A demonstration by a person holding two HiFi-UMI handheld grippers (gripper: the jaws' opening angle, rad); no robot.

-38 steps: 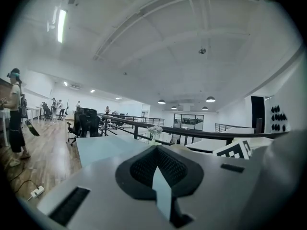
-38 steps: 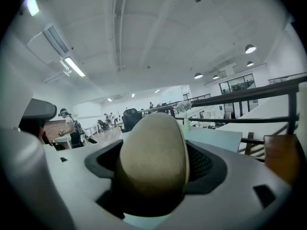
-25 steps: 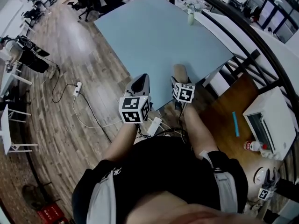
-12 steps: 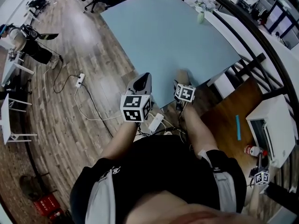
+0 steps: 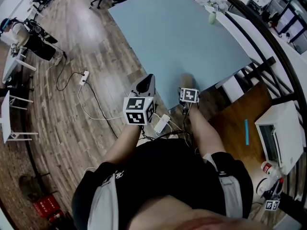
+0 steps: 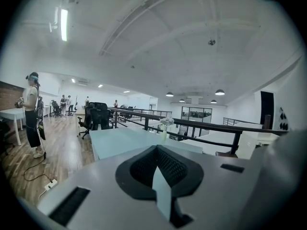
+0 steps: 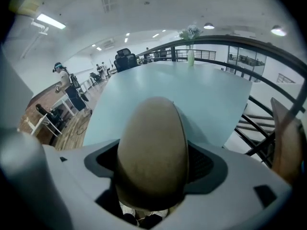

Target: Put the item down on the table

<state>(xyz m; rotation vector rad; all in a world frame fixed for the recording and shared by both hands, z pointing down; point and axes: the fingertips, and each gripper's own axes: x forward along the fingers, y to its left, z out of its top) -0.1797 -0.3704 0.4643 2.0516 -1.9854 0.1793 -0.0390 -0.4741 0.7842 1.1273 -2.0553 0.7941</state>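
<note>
Table (image 5: 182, 28) open ahead | right claw (image 5: 185, 83) grips brown item (image 7: 152, 152) over near corner

Matt, smooth pale-blue tabletop (image 5: 177, 32); wood-plank floor (image 5: 57, 128), grainy with a soft sheen; dull, finely speckled tan oval item (image 7: 152, 152); smooth black metal railing (image 6: 216, 127).

Head view looks steeply down; both gripper views face forward across the shared blue table (image 5: 182, 37).

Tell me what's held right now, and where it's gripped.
The right gripper clamps a brown oval item by its near end; the left gripper holds nothing.
</note>
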